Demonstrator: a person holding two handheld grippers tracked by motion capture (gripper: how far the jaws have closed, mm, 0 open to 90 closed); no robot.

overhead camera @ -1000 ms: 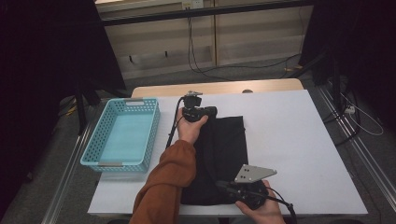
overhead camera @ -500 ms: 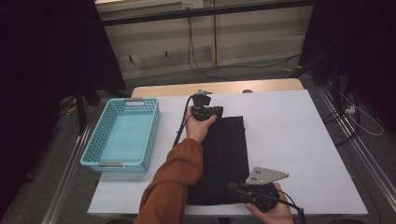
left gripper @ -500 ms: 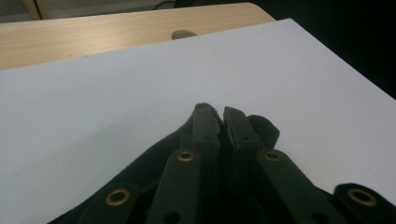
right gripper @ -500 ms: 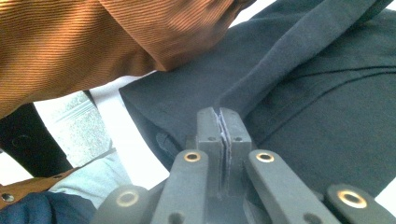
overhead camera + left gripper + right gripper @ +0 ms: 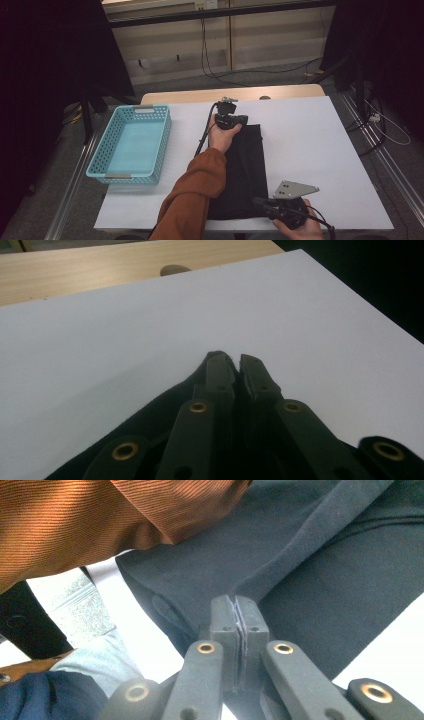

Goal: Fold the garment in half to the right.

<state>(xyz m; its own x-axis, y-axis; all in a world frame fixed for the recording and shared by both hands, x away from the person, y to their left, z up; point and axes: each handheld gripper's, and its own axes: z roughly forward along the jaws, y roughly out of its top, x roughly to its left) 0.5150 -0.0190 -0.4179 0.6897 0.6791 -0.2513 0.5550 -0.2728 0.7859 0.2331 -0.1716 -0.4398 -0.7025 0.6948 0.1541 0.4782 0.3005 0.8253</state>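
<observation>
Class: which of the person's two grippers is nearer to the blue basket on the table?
Left. The left gripper grips the black cloth at its far end, just right of the blue basket. The right gripper pinches the cloth's near edge, farther away.

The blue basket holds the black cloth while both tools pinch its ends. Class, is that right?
Not quite. The high view shows the blue basket with nothing in it; the black cloth lies flat on the white table beside it. The left tool and right tool do pinch its ends.

Both grippers, left gripper [image 5: 239, 120] and right gripper [image 5: 257, 202], apparently grip black cloth [image 5: 245, 170] (basket [image 5: 107, 160] beside)
</observation>
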